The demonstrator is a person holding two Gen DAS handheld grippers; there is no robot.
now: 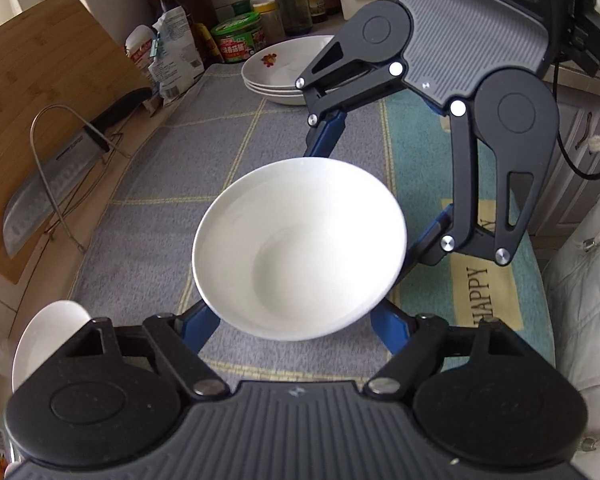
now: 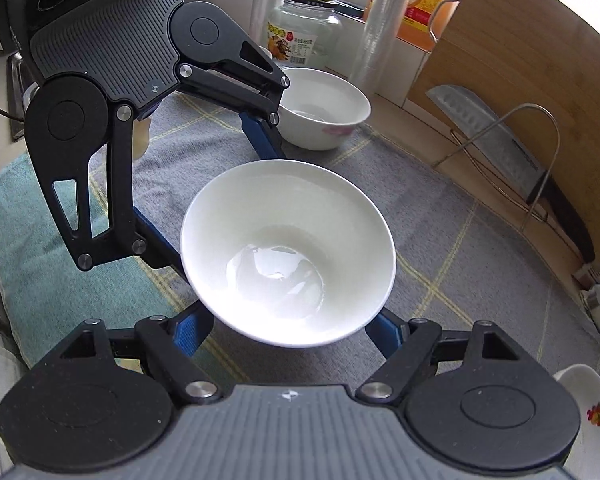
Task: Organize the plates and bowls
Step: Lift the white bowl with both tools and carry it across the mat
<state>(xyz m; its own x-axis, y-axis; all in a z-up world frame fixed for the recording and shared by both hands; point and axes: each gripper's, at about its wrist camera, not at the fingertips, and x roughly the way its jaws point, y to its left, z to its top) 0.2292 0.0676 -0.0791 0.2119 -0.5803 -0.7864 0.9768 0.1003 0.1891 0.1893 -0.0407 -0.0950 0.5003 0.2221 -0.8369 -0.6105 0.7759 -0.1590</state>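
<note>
A plain white bowl (image 1: 300,248) (image 2: 288,256) hangs above the grey checked cloth (image 1: 152,240), gripped from two opposite sides. My left gripper (image 1: 296,312) is shut on its near rim in the left wrist view, blue fingers (image 1: 196,330) under the edge. My right gripper (image 2: 292,316) is shut on the other side and shows across the bowl (image 1: 380,188). A stack of shallow white plates (image 1: 284,68) with a flower motif stands at the far end of the cloth. A second white bowl (image 2: 320,108) with a pink mark sits beyond the left gripper (image 2: 210,188).
A cleaver (image 1: 52,192) rests in a wire rack against a wooden cutting board (image 1: 40,92) on the wall side. Bottles, packets and a green tub (image 1: 238,40) crowd the back. A teal mat (image 1: 420,160) covers the counter's outer side. A glass jar (image 2: 304,36) stands by the window.
</note>
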